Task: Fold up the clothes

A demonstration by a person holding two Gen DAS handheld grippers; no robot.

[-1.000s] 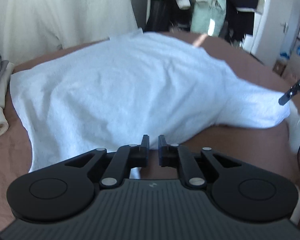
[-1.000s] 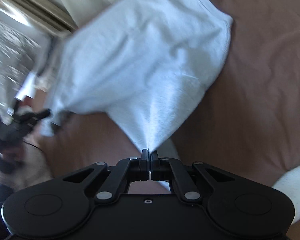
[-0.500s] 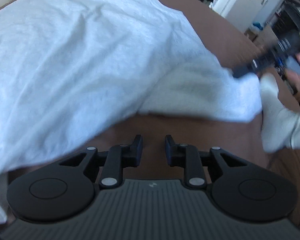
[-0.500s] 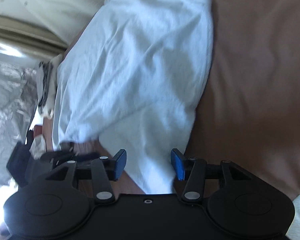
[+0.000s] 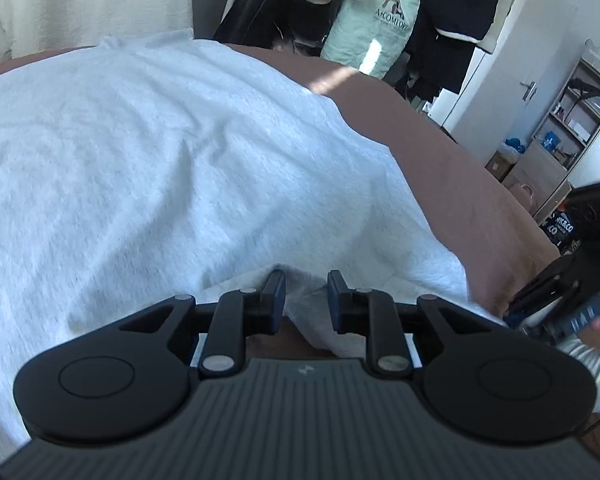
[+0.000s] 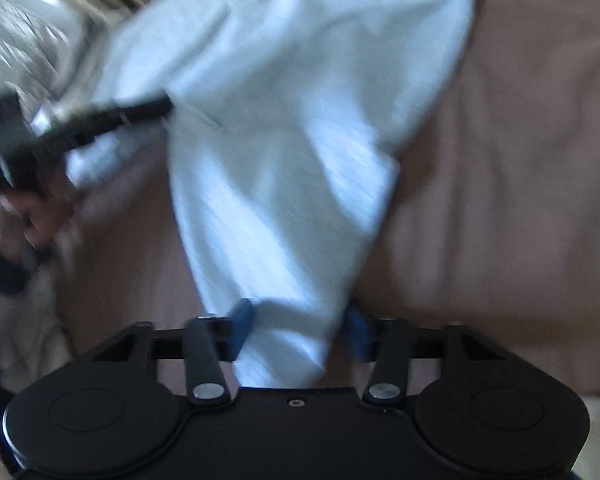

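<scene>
Left-wrist view, change: the left tongs (image 5: 305, 300) were almost shut and empty a second ago, hanging short of the cloth; their jaws have just been opening and they have come in low to the near edge
Left-wrist view, tongs: spread a little, with a small fold of the hem between the pads; no firm pinch shows
Left-wrist view, garment: the white T-shirt (image 5: 160, 168) lies spread on the bed (image 5: 460, 168), covering the left and middle, with brown sheet bare to the right and far side
Left-wrist view, writing: a pale green hanging garment (image 5: 380, 12) at the far side bears a logo that reads roughly "A+COMFORT"; a dark box (image 5: 560, 226) at far right shows "NK&CO"; smaller print is too blurred to read
Right-wrist view, change: the right tongs (image 6: 299, 324) were clamped on a corner a second ago, pulling the cloth up into a taut peak; the jaws now stand wide
Right-wrist view, tongs: spread, blue pads either side of the near corner, which runs down between them; the frame is blurred and shows no squeeze
Right-wrist view, garment: the shirt stretches from that corner to the far left, where the left tongs' tip meets its edge
Right-wrist view, writing: none readable
Meaning for the task: probably a re-grip along the near edge before the next fold; neither corner looks secured yet, so lifting now could drop the cloth
</scene>
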